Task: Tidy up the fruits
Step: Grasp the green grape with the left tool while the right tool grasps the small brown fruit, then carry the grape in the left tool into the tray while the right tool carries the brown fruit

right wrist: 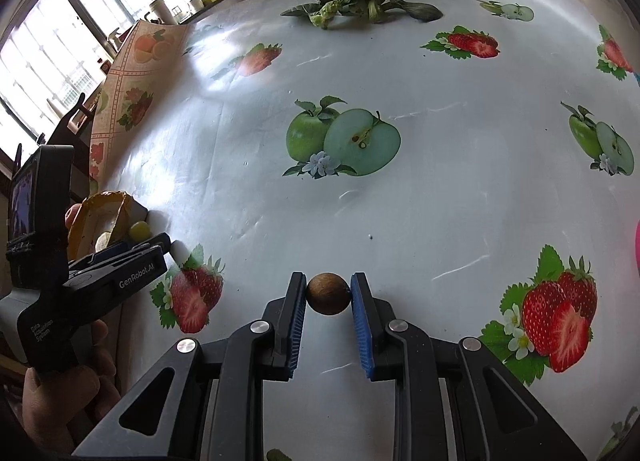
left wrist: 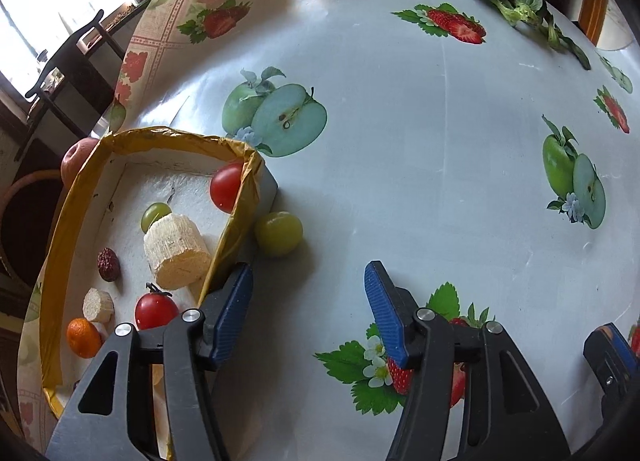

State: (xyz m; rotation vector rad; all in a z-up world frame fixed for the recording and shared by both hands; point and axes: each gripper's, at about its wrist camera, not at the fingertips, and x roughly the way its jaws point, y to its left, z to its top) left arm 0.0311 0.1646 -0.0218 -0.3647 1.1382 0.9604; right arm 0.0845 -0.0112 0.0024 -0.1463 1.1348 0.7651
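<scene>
In the box (left wrist: 76, 197): tomatoes, grape; left tool (left wrist: 308, 297) open, right tool (right wrist: 329, 289) clamps brown fruit (right wrist: 328, 294).

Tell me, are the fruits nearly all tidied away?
Partly. The box already holds tomatoes, a small orange and other pieces. The right gripper is clamped on a brown fruit. A green grape waits outside the box, ahead of the open left gripper.
</scene>
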